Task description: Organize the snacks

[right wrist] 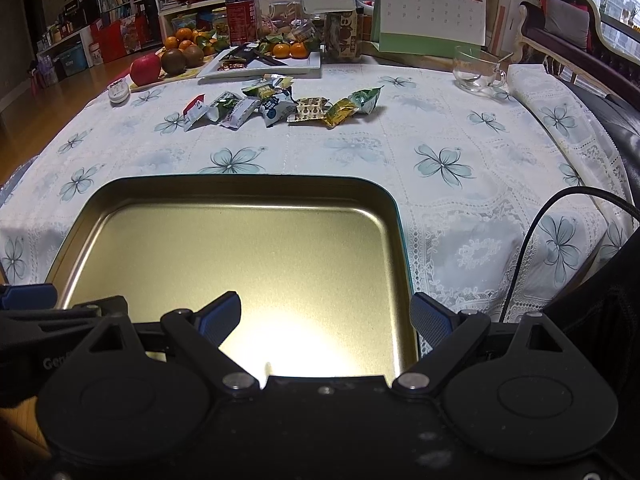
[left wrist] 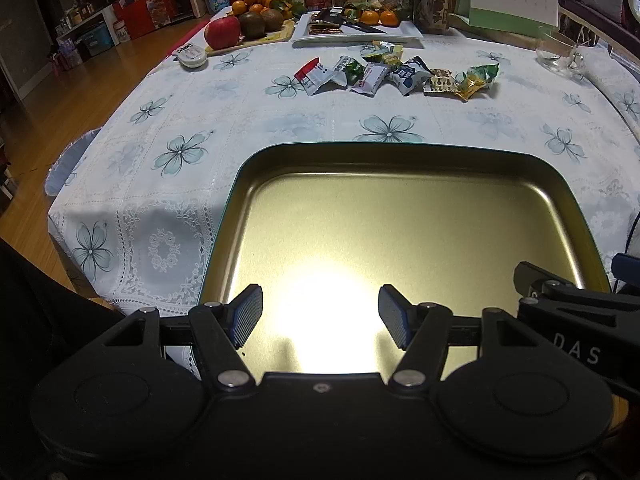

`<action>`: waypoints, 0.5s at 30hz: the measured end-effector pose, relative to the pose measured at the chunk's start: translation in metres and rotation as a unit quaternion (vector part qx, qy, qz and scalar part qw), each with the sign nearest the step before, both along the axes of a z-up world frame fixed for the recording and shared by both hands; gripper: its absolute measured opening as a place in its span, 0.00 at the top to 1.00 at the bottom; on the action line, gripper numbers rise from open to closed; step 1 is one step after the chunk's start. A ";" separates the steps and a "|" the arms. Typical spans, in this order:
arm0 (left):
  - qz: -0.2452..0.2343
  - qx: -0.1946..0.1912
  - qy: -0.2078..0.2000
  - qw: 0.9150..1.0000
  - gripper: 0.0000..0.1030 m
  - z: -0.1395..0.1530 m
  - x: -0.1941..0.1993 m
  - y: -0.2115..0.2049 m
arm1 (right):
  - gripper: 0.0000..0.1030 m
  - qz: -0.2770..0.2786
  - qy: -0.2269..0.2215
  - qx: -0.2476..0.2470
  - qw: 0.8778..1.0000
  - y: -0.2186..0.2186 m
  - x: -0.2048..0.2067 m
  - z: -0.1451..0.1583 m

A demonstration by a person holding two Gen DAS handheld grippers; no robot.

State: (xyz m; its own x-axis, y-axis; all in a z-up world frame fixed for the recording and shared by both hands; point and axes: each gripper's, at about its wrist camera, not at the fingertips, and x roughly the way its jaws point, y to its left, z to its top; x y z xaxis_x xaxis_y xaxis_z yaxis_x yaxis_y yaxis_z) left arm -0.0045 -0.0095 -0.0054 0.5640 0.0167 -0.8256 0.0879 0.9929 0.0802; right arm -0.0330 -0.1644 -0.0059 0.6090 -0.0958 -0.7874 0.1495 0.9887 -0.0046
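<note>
Fingers of my left gripper (left wrist: 321, 316) are spread wide with nothing between the blue pads, hanging over the near end of a gold-lined metal tray (left wrist: 552, 184). My right gripper (right wrist: 326, 320) is just as wide apart and holds nothing; its left finger is over the tray (right wrist: 384, 200), its right finger over the lace cloth just beside the tray's right rim. Each gripper shows at the edge of the other's view, so the two sit near each other, side by side.

Inside, the tray is bare metal with a bright glare near my fingers. It lies on the near part of the counter (left wrist: 168, 208), which is covered by a white cloth printed with pale blue flowers.

My snacks (left wrist: 396, 76) lie in a loose row of small wrapped packets well beyond the tray, across open cloth; in the right view the same snacks (right wrist: 276, 108) sit left of centre. Nothing stands between the tray and that row.

Behind the packets is a white rectangular plate (left wrist: 400, 34) carrying more wrappers and oranges. To its left, a red apple (left wrist: 222, 32) and kiwis rest on a board, with a small white round case (left wrist: 192, 56) near the counter's edge. A desk calendar (right wrist: 432, 12) stands at the back right, a glass cup (right wrist: 478, 70) in front of it. A black cable (right wrist: 532, 240) loops over the cloth at my right.
</note>
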 end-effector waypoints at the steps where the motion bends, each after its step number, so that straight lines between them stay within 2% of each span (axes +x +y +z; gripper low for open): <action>1: 0.000 0.000 0.000 1.000 0.36 0.000 0.000 0.000 | 0.07 0.000 0.000 0.000 1.000 0.000 0.000 0.000; 15: 0.000 0.000 0.001 1.000 0.36 0.000 0.000 -0.001 | 0.07 0.002 0.001 -0.001 1.000 0.000 0.000 0.000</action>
